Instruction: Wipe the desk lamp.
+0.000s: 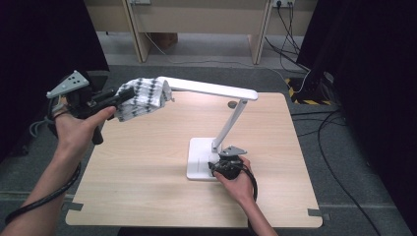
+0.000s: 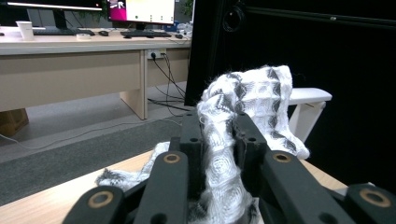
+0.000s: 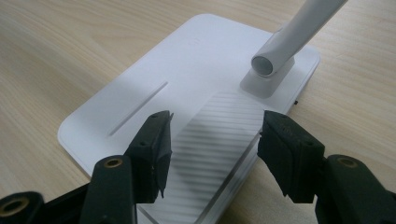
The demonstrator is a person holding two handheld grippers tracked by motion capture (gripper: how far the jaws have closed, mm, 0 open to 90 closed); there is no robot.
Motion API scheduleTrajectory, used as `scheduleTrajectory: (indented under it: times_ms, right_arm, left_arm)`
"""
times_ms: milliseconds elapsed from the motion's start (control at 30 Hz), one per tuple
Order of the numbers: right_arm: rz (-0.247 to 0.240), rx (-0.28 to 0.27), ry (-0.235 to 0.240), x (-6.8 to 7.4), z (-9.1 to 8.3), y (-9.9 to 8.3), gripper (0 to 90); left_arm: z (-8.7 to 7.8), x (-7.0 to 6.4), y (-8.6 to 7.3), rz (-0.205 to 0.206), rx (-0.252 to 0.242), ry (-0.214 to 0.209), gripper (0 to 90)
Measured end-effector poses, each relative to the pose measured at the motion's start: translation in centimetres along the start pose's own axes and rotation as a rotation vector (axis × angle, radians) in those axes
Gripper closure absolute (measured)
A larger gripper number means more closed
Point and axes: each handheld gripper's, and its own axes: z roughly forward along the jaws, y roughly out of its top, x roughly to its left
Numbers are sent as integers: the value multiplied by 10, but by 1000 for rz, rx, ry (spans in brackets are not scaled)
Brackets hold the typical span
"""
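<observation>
A white desk lamp stands on the wooden table, its flat base [image 1: 199, 157] right of centre and its long head [image 1: 211, 88] reaching left. A white cloth with a dark pattern [image 1: 142, 98] is draped over the tip of the lamp head. My left gripper [image 1: 123, 97] is shut on this cloth [image 2: 243, 107], which bunches between the jaws. My right gripper [image 1: 216, 169] is open at the base's near right corner, its jaws straddling the edge of the lamp base [image 3: 187, 88] by the arm's foot [image 3: 271, 65].
The wooden table [image 1: 147, 182] has bare surface left of and in front of the lamp. A small dark round mark [image 1: 231, 104] lies near the far edge. Desks, cables and dark curtains surround the table.
</observation>
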Motion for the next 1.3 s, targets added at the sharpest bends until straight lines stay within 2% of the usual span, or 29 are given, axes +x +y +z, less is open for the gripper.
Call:
scheduleTrajectory:
  times_ms: [233, 500, 767, 1067, 1300]
  right_arm:
    - [-3, -15, 8, 3, 0, -3, 441]
    - [-14, -15, 10, 7, 0, -5, 442]
    - [-27, -21, 5, 6, 2, -7, 442]
    - [-47, -51, 8, 9, 0, -4, 437]
    - [-63, -43, 18, 11, 3, -5, 431]
  left_arm:
    - [2, 2, 5, 1, -3, 13, 769]
    - [-8, 2, 18, 26, -33, 40, 769]
    - [-15, -1, 32, 32, -74, 58, 769]
    - [-5, 0, 42, 36, -103, 81, 768]
    - [8, 1, 47, 42, -118, 87, 767]
